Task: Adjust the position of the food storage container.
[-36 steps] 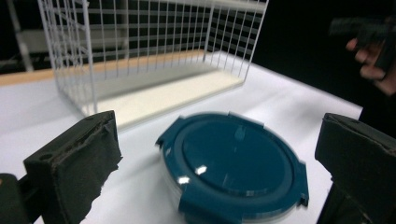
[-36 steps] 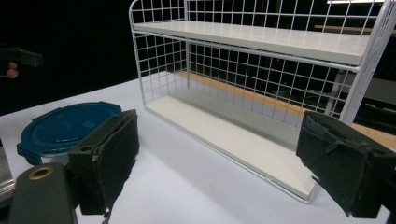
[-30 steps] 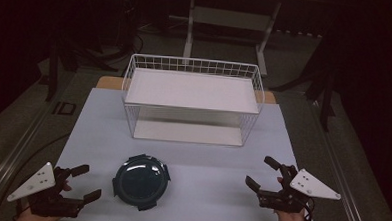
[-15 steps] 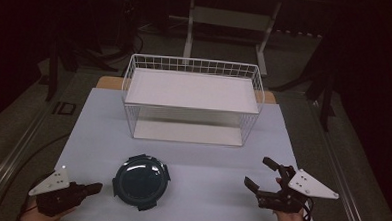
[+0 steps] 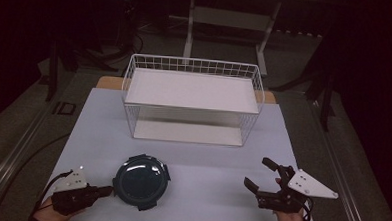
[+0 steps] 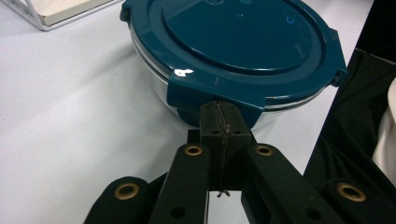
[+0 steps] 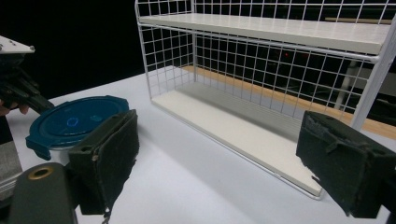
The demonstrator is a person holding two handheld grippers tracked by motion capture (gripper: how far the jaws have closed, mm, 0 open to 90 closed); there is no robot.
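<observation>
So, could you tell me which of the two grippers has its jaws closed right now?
The left gripper, jaws pressed together beside the round teal-lidded container; the right gripper has its jaws spread wide.

A round container [image 5: 142, 181] with a dark teal snap-on lid [image 6: 243, 42] sits upright near the front edge of the white table [image 5: 207, 161], left of its middle. The lid is on, its flat latch tabs folded down over a clear body that shows below the rim. A white wire rack [image 5: 192, 100] with two pale shelves stands well apart from it, toward the table's far edge, both shelves bare.
</observation>
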